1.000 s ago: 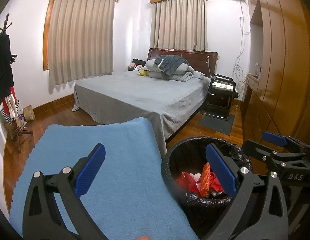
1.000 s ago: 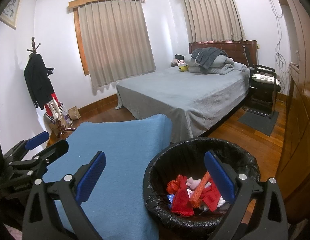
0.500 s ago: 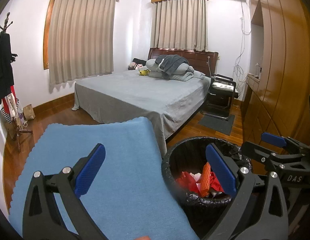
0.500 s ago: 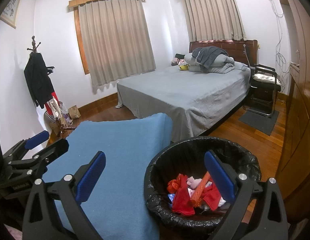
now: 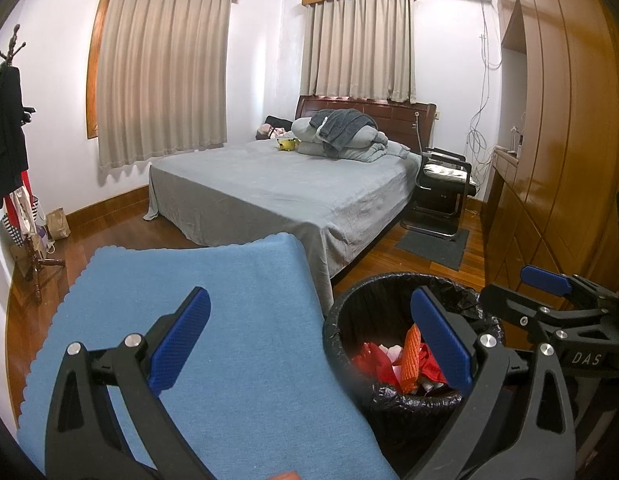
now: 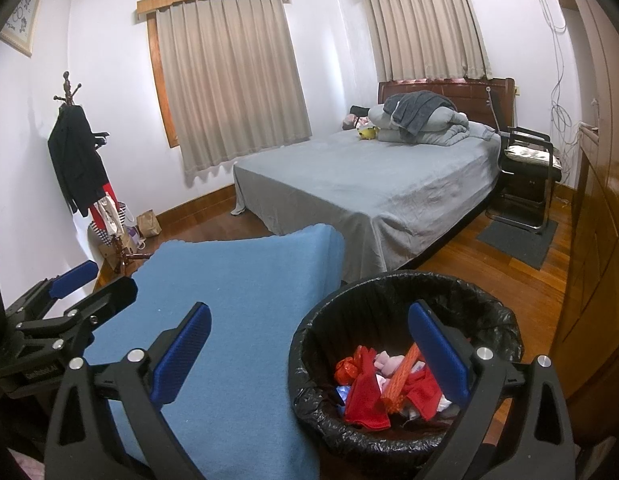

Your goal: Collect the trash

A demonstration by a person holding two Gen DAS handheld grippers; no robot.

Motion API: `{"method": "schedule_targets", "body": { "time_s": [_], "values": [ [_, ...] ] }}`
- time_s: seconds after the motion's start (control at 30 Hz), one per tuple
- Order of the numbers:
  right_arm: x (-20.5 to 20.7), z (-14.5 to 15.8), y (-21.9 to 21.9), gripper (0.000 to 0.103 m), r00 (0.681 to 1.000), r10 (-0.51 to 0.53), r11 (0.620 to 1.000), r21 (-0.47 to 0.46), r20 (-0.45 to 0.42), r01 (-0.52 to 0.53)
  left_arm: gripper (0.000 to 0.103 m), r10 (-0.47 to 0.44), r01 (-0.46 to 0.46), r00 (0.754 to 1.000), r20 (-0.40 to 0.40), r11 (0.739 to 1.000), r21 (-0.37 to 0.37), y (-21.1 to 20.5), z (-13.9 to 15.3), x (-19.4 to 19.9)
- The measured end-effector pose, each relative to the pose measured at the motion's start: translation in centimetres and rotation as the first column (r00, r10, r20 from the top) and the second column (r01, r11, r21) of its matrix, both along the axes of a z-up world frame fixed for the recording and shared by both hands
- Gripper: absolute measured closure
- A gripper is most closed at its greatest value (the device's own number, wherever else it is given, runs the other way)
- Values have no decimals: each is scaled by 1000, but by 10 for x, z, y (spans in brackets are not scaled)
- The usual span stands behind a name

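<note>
A round bin lined with a black bag (image 5: 341, 320) (image 6: 505, 320) stands on the wooden floor beside a table covered with a blue cloth (image 5: 213, 320) (image 6: 245, 312). Inside the bin lies trash: red wrappers (image 6: 365, 400) (image 5: 373, 360), an orange mesh piece (image 6: 401, 376) (image 5: 411, 352) and pink scraps. My left gripper (image 5: 309, 340) is open and holds nothing, hovering over the cloth's right edge and the bin. My right gripper (image 6: 309, 348) is open too, with nothing between its fingers, above the bin's left rim. Each gripper shows at the edge of the other's view.
A bed with a grey sheet (image 5: 293, 196) stands behind the table, folded bedding at its head. A black chair (image 5: 441, 184) and a dark mat (image 5: 433, 244) are to its right. Wooden wardrobes (image 5: 549, 160) line the right wall. A coat rack (image 6: 77, 152) with bags stands at the left.
</note>
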State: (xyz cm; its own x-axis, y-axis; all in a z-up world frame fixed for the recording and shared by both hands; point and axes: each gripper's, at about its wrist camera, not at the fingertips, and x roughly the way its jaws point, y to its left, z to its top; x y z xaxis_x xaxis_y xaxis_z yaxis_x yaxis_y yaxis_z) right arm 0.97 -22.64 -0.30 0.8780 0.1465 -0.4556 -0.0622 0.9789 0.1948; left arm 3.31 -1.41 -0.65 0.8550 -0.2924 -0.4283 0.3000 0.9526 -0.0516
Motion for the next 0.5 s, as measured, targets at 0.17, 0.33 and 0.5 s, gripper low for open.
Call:
{"method": "schedule_targets", "body": {
  "time_s": [0.17, 0.33, 0.5],
  "values": [
    [0, 0, 0, 6, 1000, 0, 1000, 0, -1, 0, 5, 0, 0, 1000, 0, 1000, 0, 0, 0, 0],
    [1, 1, 0, 6, 1000, -1, 1000, 0, -1, 1, 5, 0, 0, 1000, -1, 1000, 1, 0, 0, 0],
    [1, 1, 0, 6, 1000, -1, 1000, 1, -2, 1, 5, 0, 0, 1000, -2, 1000, 2, 0, 1, 0]
  ]
}}
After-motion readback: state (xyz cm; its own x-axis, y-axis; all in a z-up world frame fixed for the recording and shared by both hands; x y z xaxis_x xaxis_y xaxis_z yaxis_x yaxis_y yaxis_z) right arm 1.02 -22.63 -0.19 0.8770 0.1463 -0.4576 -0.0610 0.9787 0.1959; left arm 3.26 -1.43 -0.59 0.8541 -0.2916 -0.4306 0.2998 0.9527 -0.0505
